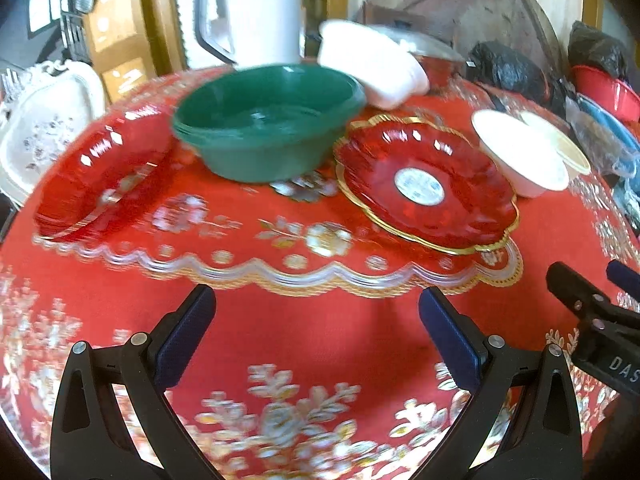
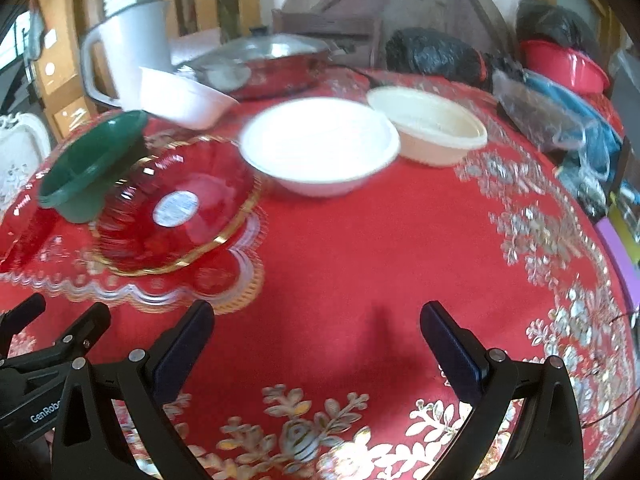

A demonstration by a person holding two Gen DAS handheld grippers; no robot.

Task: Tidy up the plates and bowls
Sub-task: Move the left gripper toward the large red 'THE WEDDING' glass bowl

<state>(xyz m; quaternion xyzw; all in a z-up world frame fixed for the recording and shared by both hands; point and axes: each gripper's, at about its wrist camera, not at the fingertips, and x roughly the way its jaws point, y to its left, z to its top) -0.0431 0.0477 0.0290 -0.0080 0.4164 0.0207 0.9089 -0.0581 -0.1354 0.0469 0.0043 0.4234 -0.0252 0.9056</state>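
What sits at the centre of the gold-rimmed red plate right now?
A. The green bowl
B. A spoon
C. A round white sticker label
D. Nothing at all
C. The gold-rimmed red plate carries a round white sticker label in its middle, seen in both wrist views; the green bowl stands on the cloth beside the plate.

Motion blur softens both views. The round label (image 1: 419, 186) on the red scalloped glass plate with gold rim (image 1: 426, 192) is unreadable. The green plastic bowl (image 2: 86, 170) hides that plate's far-left edge. The white plastic jug (image 1: 256, 12) is cut off at the top.
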